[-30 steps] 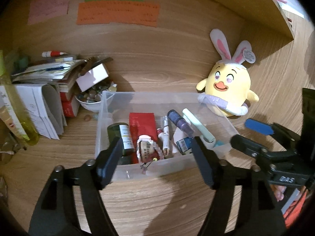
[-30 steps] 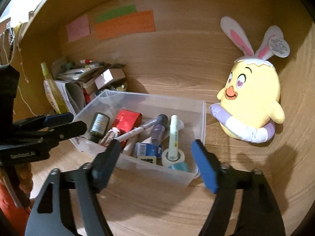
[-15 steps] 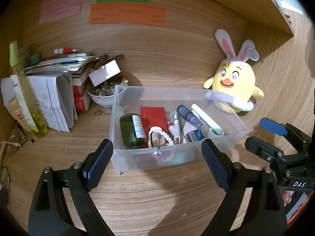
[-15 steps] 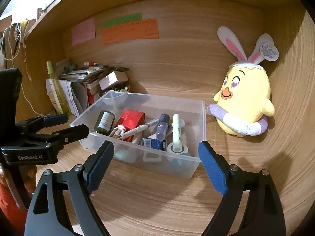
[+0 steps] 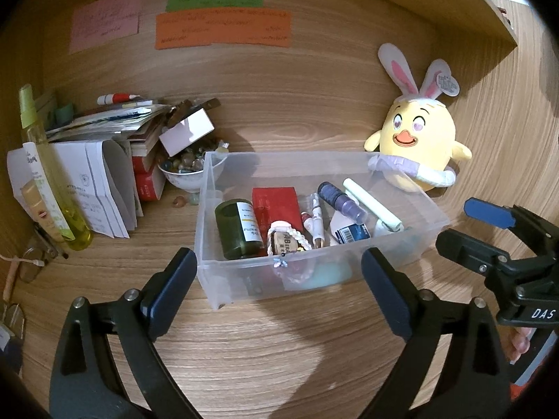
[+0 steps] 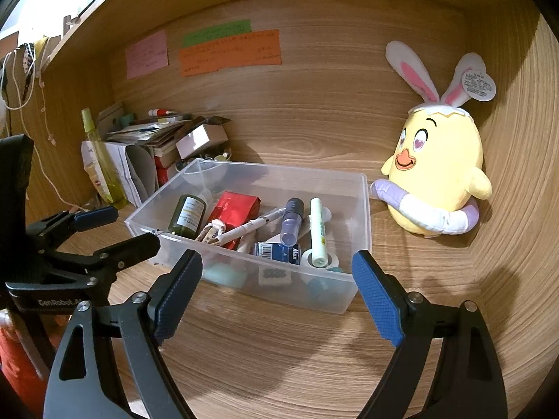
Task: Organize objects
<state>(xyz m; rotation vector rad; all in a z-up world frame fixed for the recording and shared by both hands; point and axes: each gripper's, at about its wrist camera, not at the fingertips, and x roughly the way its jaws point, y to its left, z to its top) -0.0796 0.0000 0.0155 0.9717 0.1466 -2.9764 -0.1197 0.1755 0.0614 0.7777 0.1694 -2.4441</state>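
Observation:
A clear plastic bin (image 5: 314,155) (image 6: 279,167) stands on the wooden desk. It holds a dark green bottle (image 5: 237,230), a red box (image 5: 276,206), a corked vial with cord (image 5: 284,241), a pen (image 5: 316,220), a purple bottle (image 5: 340,202), a pale green tube (image 5: 370,206) and a blue box (image 5: 353,232). My left gripper (image 5: 276,262) (image 6: 134,227) hovers just short of the bin's front wall, jaws opening, nothing between them. My right gripper (image 6: 276,262) (image 5: 457,223) stands open before the bin's near right corner, empty.
A yellow bunny-eared plush (image 5: 417,150) (image 6: 436,174) leans on the back wall right of the bin. To the left are a bowl of stones (image 5: 185,171), a stack of papers and books (image 5: 104,174) and a yellow spray bottle (image 5: 45,171). Coloured notes (image 5: 223,28) hang on the wall.
Both grippers have drawn back from the bin, and their jaws have spread wider. The bin and its contents have not moved.

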